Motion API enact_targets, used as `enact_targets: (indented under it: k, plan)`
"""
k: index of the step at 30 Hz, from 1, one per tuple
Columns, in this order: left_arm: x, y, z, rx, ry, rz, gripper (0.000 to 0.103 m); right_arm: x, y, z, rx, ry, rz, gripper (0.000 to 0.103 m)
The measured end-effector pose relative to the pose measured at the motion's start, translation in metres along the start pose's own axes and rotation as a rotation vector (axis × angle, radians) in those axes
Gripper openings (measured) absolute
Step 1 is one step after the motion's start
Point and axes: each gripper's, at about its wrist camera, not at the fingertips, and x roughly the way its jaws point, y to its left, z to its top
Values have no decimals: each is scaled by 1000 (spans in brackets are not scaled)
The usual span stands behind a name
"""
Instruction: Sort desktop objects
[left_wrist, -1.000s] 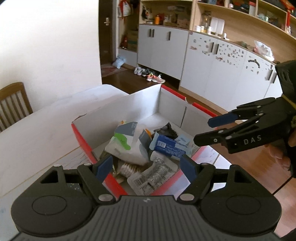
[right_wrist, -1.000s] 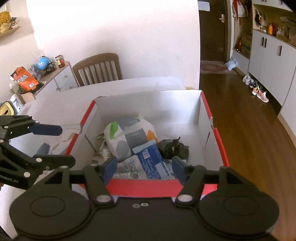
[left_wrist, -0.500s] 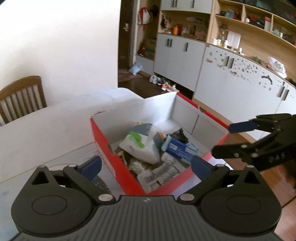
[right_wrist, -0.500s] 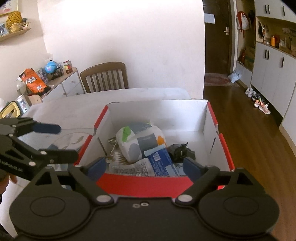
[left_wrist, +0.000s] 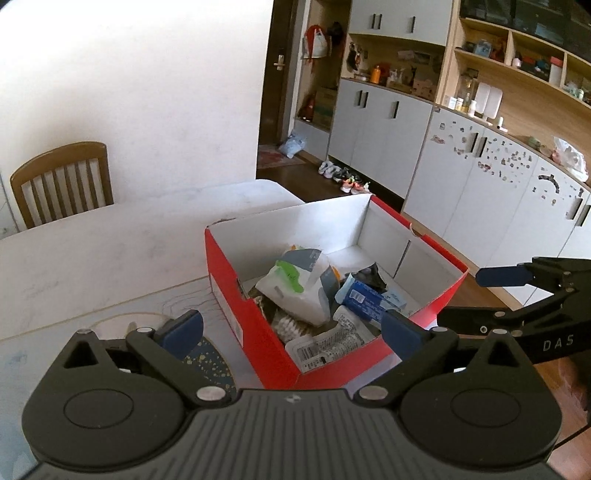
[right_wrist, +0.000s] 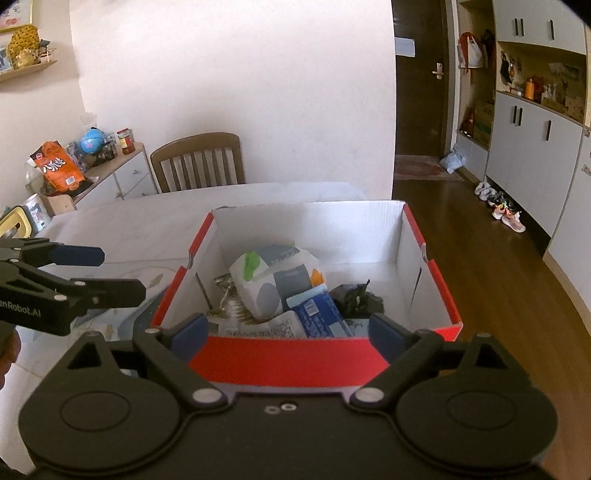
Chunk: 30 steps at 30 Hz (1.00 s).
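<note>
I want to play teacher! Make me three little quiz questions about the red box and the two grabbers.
1. True or false: the left gripper is squeezing something.
2. Which lies inside the red box? A) a blue packet B) a banana C) a toy car
3. Fill in: the right gripper is wide ____ at the box's near wall.

Key:
1. False; its jaws are apart and hold nothing.
2. A; it lies beside a white pouch and a crumpled black wrapper.
3. open
</note>
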Motion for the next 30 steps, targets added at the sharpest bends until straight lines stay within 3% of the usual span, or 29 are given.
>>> enact_targets:
  k: [9,30]
  plan:
    - [-8,2,-8,-16,14,24,103,-4,9,-5,1,12,1,94]
    - [-14,10,-21,-24,24,-13,103,-11,33,-16,15,28,-33,94]
